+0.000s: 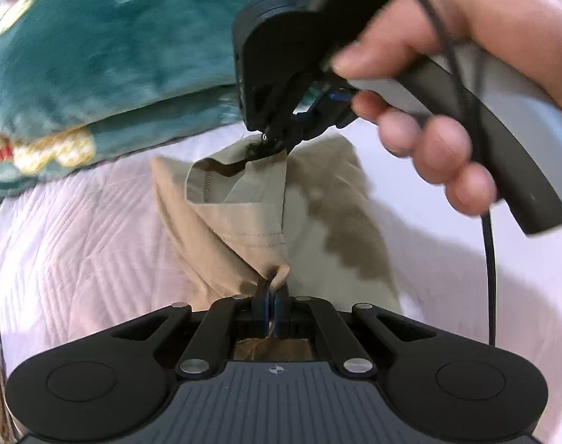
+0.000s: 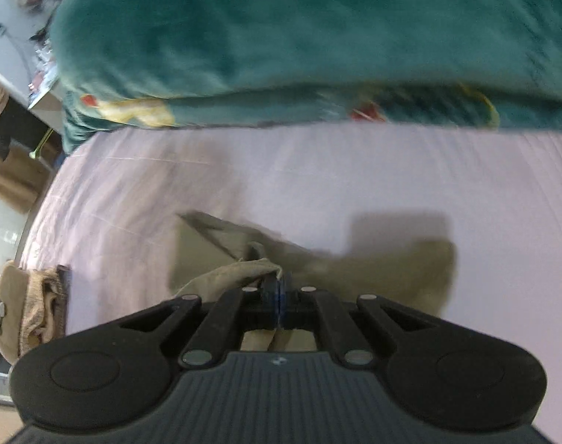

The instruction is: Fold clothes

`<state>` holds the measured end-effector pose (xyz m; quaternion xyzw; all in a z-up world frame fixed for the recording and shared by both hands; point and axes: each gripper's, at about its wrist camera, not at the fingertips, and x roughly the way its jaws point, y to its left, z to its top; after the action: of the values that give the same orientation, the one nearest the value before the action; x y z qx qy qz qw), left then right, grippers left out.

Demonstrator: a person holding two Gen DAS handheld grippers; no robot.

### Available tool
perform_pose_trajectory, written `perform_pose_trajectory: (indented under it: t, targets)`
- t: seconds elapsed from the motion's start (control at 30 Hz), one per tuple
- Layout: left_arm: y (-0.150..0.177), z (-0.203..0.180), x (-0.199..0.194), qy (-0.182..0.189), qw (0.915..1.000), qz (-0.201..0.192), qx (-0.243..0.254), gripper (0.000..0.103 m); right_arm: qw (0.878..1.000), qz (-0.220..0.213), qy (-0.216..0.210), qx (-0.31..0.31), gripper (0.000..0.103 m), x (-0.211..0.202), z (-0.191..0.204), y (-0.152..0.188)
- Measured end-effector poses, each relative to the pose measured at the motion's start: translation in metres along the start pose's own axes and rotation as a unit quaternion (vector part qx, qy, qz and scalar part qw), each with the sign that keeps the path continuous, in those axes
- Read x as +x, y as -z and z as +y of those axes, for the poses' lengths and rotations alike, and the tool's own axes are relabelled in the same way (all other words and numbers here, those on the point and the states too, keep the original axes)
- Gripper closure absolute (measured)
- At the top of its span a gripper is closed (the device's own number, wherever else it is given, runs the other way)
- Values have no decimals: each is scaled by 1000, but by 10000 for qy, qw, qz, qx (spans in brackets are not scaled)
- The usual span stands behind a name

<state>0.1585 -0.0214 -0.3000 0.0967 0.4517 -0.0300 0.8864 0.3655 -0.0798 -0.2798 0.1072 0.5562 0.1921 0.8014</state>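
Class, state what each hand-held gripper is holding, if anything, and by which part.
Both are shut on the beige cotton garment: the left hand-held gripper pinches a bunched fold, the right hand-held gripper pinches its stitched hem edge.

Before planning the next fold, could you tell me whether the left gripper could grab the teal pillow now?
Probably not: the left gripper is shut on the khaki garment, and the teal pillow lies beyond it.

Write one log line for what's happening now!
left gripper: shut on shirt | right gripper: shut on shirt | shirt lifted over bed
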Motion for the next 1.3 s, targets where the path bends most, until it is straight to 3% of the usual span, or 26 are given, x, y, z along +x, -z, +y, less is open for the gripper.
perform_pose_trajectory:
  t: [0.07, 0.23, 0.5, 0.6, 0.77, 0.87, 0.97, 1.07, 1.17, 1.3]
  targets:
    - [10, -3, -15, 88, 9999, -38, 67, 90, 9996, 117, 11, 272, 99, 7, -28, 8]
    - [34, -11, -53, 308, 9992, -133, 235, 84, 9978, 86, -69, 652, 96, 4, -67, 30]
    - [73, -20, -113, 640, 9964, -289, 472, 78, 9958, -347, 319, 787, 53, -81, -64, 76]
    - [98, 29, -117, 286, 9988, -369, 172, 75, 9945, -497, 553, 741, 39, -106, -48, 104]
    - [126, 81, -79, 418, 9988, -204, 140, 75, 9924, -430, 565, 1007, 37, -111, -38, 144]
    - [135, 90, -52, 1063, 9941, -162, 125, 75, 9938, -177, 772, 775, 37, -91, -23, 172]
    - [152, 87, -41, 1226, 9924, -93, 89, 75, 9932, 78, 521, 1035, 37, -65, -14, 209]
    - [156, 83, -42, 1346, 9906, -186, 151, 74, 9934, 177, 554, 991, 37, -45, -3, 231]
    - [158, 87, -39, 1393, 9898, -200, 233, 66, 9916, 197, 540, 1161, 37, -36, -7, 239]
    - [158, 86, -34, 1444, 9881, -336, 419, 47, 9907, 180, 474, 1259, 37, -33, -11, 240]
